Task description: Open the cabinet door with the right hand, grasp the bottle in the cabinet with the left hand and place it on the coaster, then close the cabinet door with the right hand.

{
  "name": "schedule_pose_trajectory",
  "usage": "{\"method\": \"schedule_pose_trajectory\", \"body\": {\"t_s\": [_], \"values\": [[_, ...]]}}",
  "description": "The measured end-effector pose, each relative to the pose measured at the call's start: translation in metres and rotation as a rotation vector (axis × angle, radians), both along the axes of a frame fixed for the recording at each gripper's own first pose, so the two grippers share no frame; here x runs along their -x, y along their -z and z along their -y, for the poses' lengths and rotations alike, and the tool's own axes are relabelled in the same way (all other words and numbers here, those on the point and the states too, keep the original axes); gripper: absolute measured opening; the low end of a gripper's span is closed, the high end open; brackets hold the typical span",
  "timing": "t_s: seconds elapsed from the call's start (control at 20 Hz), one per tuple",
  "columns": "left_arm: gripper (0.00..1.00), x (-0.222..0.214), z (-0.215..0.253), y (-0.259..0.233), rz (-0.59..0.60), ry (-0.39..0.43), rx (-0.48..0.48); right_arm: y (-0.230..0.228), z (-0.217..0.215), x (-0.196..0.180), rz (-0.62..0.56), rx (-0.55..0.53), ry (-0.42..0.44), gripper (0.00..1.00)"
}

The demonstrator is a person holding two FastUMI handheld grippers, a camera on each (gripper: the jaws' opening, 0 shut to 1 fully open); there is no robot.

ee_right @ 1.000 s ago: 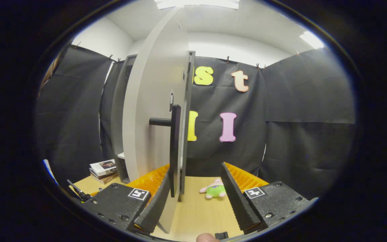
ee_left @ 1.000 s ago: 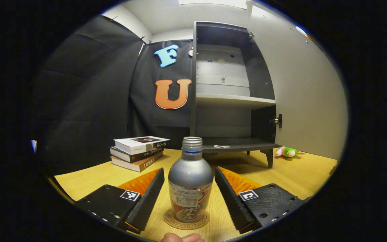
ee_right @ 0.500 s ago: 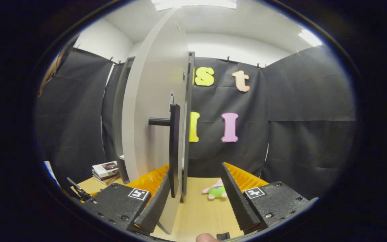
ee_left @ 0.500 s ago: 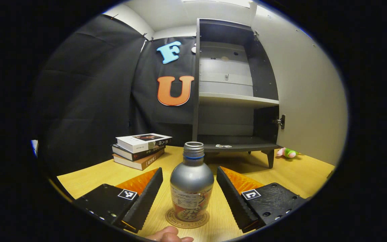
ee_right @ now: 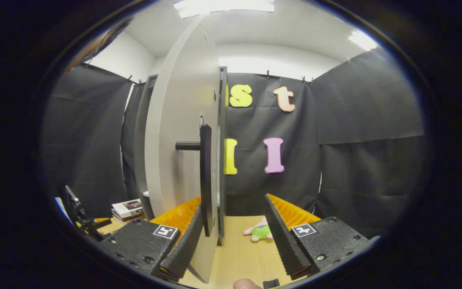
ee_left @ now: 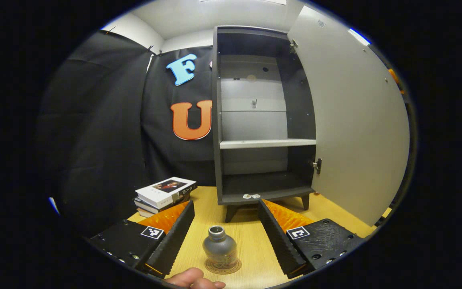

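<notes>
My left gripper hangs above the desk with its fingers spread wide, gripping nothing. Below and between them the bottle stands upright on the coaster, clear of both fingers. Behind it the cabinet is open, its door swung out to the right, and a stack of books lies to the left of the cabinet. My right gripper is also spread wide; the door's edge and its dark handle stand upright just inside my left finger, though I cannot tell whether they touch. A green plush toy lies on the desk beyond.
</notes>
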State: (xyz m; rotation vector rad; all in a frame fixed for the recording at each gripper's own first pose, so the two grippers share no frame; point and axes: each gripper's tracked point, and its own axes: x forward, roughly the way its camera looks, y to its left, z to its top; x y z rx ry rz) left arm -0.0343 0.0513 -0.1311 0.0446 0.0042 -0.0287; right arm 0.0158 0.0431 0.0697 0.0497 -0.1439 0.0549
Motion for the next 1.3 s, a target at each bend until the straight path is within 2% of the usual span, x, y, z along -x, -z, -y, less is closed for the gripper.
{"method": "schedule_pose_trajectory", "body": {"t_s": [0.15,0.2,0.25,0.3,0.4,0.45,0.55,0.6,0.65,0.8,0.85,0.9,1.05,1.3], "values": [[0.95,0.007,0.008,-0.066,0.009,-0.019,0.023,0.001,0.001,-0.001,0.009,-0.044,-0.006,0.89],[0.95,0.01,0.01,-0.084,0.009,-0.03,0.039,0.002,0.0,0.0,0.014,-0.072,-0.012,0.84],[0.95,0.01,0.016,-0.099,0.011,-0.032,0.06,0.002,-0.002,-0.001,0.017,-0.1,-0.019,0.84],[0.95,0.008,0.021,-0.113,0.012,-0.032,0.064,0.003,-0.003,-0.001,0.021,-0.122,-0.024,0.89],[0.95,0.002,0.027,-0.139,0.056,-0.029,0.02,0.002,-0.003,-0.001,0.037,-0.14,-0.027,0.89],[0.95,-0.001,0.032,-0.147,0.072,-0.018,0.002,0.002,-0.002,-0.001,0.036,-0.15,-0.027,0.84],[0.95,-0.005,0.05,-0.151,0.075,0.027,-0.014,0.003,0.001,0.001,0.038,-0.167,-0.018,0.89],[1.0,-0.005,0.056,-0.155,0.08,0.043,-0.015,0.006,0.001,0.002,0.026,-0.169,-0.021,0.86],[0.95,-0.006,0.064,-0.158,0.088,0.061,-0.014,0.006,0.003,0.005,0.028,-0.18,-0.025,0.9],[0.96,-0.006,0.081,-0.159,0.103,0.094,-0.019,0.011,0.016,0.017,0.031,-0.237,0.004,0.9],[0.96,-0.007,0.087,-0.158,0.104,0.102,-0.014,0.015,0.02,0.021,0.022,-0.255,0.014,0.86],[0.96,-0.009,0.093,-0.157,0.101,0.112,-0.009,0.026,0.02,0.026,-0.005,-0.259,0.019,0.9],[0.96,-0.014,0.108,-0.155,0.095,0.135,-0.017,0.049,0.035,0.035,-0.076,-0.25,0.057,0.9],[0.96,-0.015,0.118,-0.149,0.09,0.137,-0.013,0.055,0.024,0.014,-0.152,-0.261,0.0,0.9]]}}
